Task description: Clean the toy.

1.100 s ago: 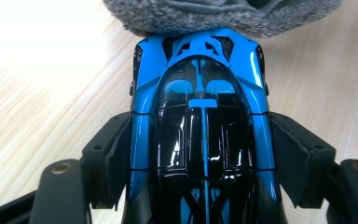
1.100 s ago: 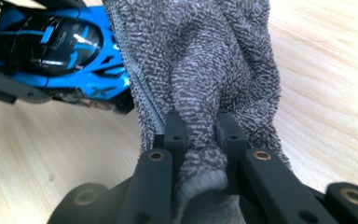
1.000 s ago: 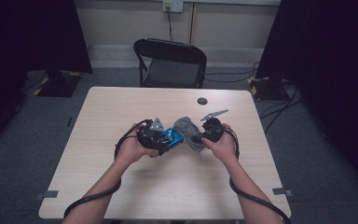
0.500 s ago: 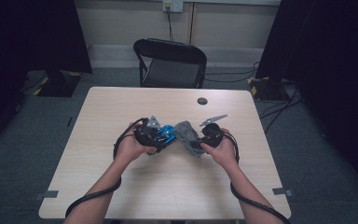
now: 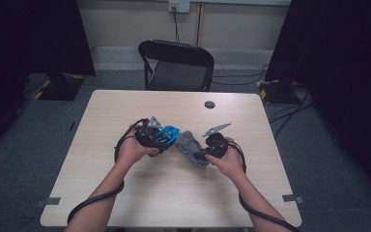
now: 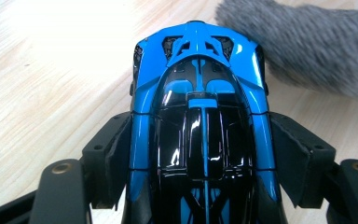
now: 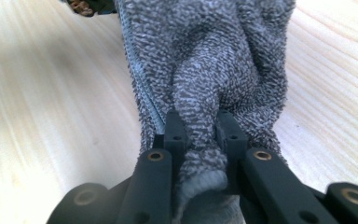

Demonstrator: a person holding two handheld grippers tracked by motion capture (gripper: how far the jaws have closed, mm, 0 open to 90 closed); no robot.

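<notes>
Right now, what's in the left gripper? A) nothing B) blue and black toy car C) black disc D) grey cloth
B: in the left gripper view the left gripper has both pads against the sides of the blue and black toy car, while the grey cloth lies beyond its nose.

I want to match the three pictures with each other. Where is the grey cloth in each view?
High view: the grey cloth lies at the table's centre, between the two hands.
Left gripper view: top right corner, just past the blue toy car.
Right gripper view: centre, pinched in the right hand-held gripper.
Shared landmark: the light wooden table under the cloth in all three.
</notes>
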